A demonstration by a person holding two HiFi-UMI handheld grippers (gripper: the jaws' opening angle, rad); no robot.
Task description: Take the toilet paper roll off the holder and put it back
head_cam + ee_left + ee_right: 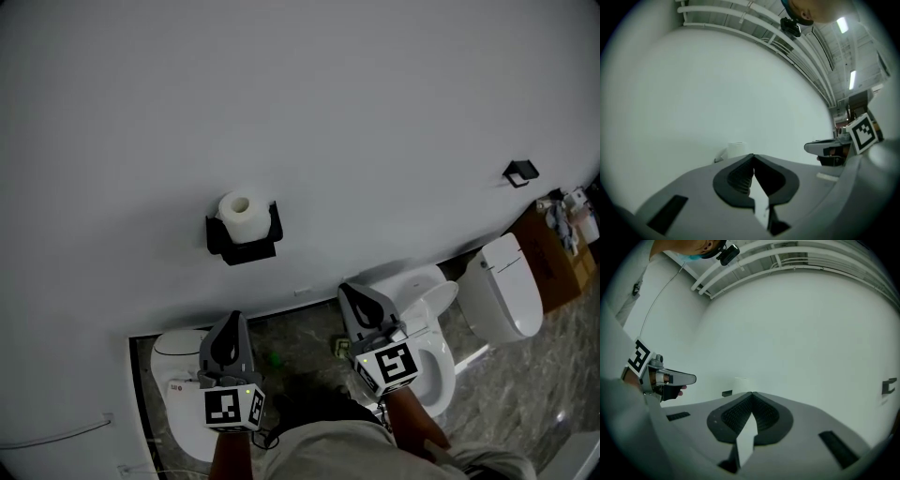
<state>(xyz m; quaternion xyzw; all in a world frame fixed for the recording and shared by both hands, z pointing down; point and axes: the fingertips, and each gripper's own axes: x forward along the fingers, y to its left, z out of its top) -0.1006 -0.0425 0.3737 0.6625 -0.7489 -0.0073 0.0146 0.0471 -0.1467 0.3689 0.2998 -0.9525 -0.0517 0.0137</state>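
Head view gives us a smooth white wall point(281, 94) bearing a black, bracket-shaped holder point(246, 248). The white toilet paper roll point(242, 214) stands on end in it, hollow core up. The left hand-held gripper point(232, 323) and right hand-held gripper point(352, 298) are well apart from it, their grey ribbed jaws closed on nothing.

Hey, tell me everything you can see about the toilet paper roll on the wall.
The toilet paper roll is white and looks fairly full, soft paper wound round a hollow core. It stands upright, the core's open end facing up, with no loose tail visible. It sits in a black holder fixed to the plain white wall. Only the holder touches it; the left gripper and right gripper, both shut and empty, are well short of it.
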